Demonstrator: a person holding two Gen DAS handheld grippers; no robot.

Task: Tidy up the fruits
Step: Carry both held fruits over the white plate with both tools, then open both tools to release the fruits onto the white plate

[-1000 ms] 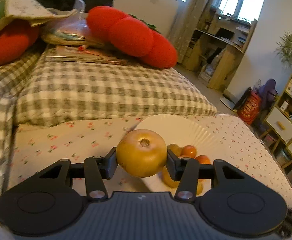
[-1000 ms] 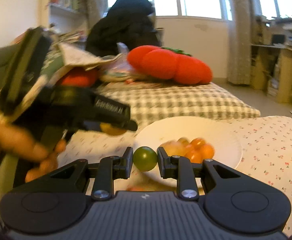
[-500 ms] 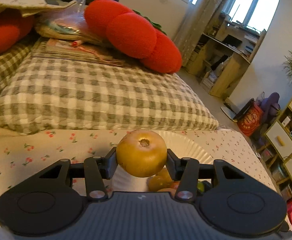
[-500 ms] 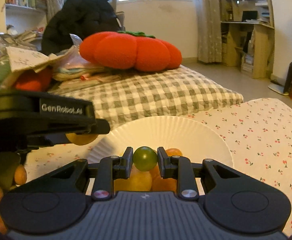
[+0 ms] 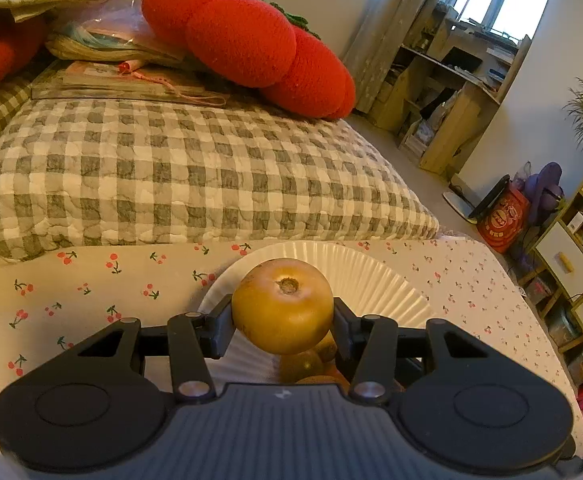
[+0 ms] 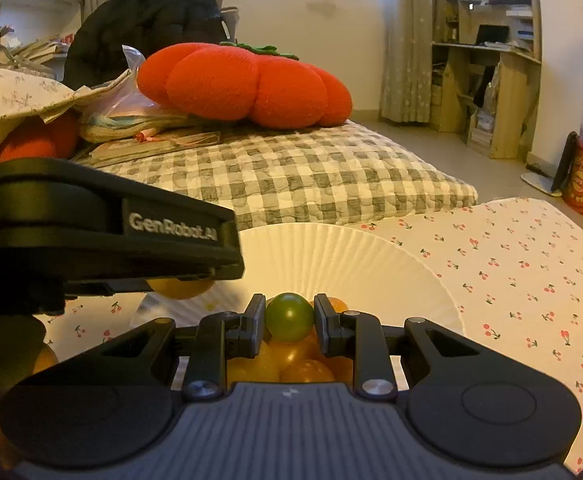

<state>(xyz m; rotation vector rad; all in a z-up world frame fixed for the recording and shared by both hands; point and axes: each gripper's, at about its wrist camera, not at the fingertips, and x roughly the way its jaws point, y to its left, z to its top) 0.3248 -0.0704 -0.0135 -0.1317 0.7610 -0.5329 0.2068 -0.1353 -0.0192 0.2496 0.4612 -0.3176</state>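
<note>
My left gripper (image 5: 282, 314) is shut on a round golden-brown fruit (image 5: 283, 304), held over the near side of a white paper plate (image 5: 375, 280). My right gripper (image 6: 288, 318) is shut on a small green fruit (image 6: 290, 317) above the same plate (image 6: 351, 264). Several yellow and orange fruits (image 6: 295, 362) lie heaped on the plate under the right fingers; in the left wrist view some of them (image 5: 303, 364) show below the held fruit. The left gripper's black body (image 6: 103, 224) crosses the left of the right wrist view, with its fruit (image 6: 179, 289) peeking out beneath.
The plate rests on a cherry-print cloth (image 6: 531, 280). Behind it lies a grey checked cushion (image 5: 171, 176) carrying a red pumpkin-shaped pillow (image 5: 251, 44), books and a bag. Shelves and a desk (image 5: 463, 92) stand at the right, beyond open floor.
Both grippers have come closer over the plate with their fruits still held. The plate now fills more of each view and the heap of fruits sits under the fingers.
</note>
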